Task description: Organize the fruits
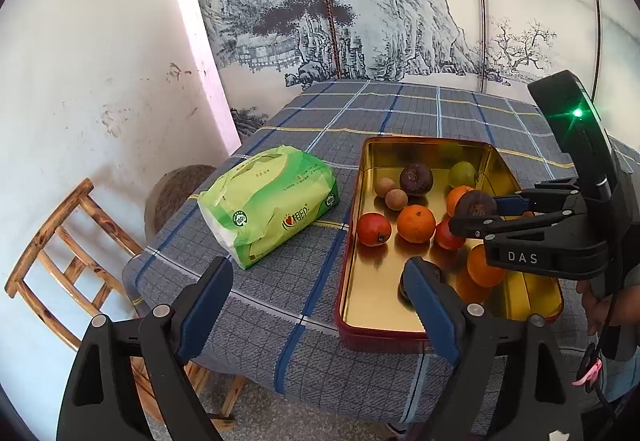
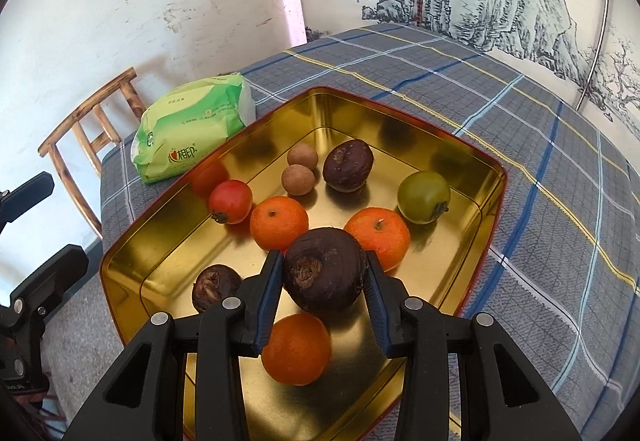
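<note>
Right now I have my right tongs (image 2: 324, 277) clamped on a dark purple passion fruit (image 2: 324, 275), one blue pad pressed to each side, holding it above the gold tin tray (image 2: 132, 241). Under it, nearest me, an orange (image 2: 297, 349) lies on the tray floor, and just to its left sits a smaller wrinkled dark fruit (image 2: 216, 287).

My left tongs (image 1: 320, 305) stand wide apart with nothing between the pads, poised over the near edge of the table (image 1: 256, 305); the right-hand pad overlaps the tray's near corner in the left wrist view.

Further into the tray I see two more oranges (image 2: 279, 223), side by side, with a red persimmon-like fruit (image 2: 231, 201) to their left. Beyond those lie two small brown longans (image 2: 298, 180) touching each other, a second passion fruit (image 2: 348, 165), and a green fruit (image 2: 424, 196) toward the right wall.

Left of the tray, a green pack of tissues (image 2: 192, 129) lies on the checked tablecloth (image 2: 540, 169). Past the table's edge stands a wooden chair (image 2: 88, 133) against the scuffed white wall.
</note>
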Demonstrator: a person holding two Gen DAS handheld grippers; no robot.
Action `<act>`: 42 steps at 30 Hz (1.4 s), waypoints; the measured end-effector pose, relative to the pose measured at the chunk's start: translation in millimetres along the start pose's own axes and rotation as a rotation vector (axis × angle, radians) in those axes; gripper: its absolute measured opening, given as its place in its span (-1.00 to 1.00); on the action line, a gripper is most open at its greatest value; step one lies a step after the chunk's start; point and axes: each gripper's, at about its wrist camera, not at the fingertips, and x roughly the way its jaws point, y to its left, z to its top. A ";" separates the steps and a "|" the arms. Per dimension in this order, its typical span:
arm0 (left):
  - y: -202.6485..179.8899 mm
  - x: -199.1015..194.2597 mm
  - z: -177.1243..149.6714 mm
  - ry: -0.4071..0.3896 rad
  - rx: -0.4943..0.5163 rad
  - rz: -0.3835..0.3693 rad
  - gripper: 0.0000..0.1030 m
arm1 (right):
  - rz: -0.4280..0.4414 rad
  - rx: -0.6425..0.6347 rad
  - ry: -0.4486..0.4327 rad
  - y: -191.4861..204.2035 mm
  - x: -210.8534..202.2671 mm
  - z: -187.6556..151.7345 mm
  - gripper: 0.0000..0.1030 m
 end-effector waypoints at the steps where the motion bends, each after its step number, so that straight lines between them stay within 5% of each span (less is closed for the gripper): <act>1: 0.3 0.8 -0.5 0.002 0.000 0.000 0.64 | -0.003 0.000 -0.001 -0.4 0.0 0.0 -0.21; 24: -7.7 2.4 -6.1 -0.003 0.016 -0.007 0.71 | -0.055 0.029 -0.071 -5.9 -19.5 -5.6 -0.12; 27: -8.9 -4.7 -4.4 -0.041 0.009 -0.004 0.71 | -0.078 -0.002 -0.143 4.6 -40.9 -8.0 -0.09; 35: -9.4 -22.4 2.2 -0.133 -0.022 -0.007 0.81 | -0.310 -0.123 -0.431 44.3 -115.1 -33.5 0.71; 42: -8.8 -49.8 12.8 -0.259 -0.059 0.011 1.00 | -0.445 -0.129 -0.617 57.5 -163.8 -52.4 0.95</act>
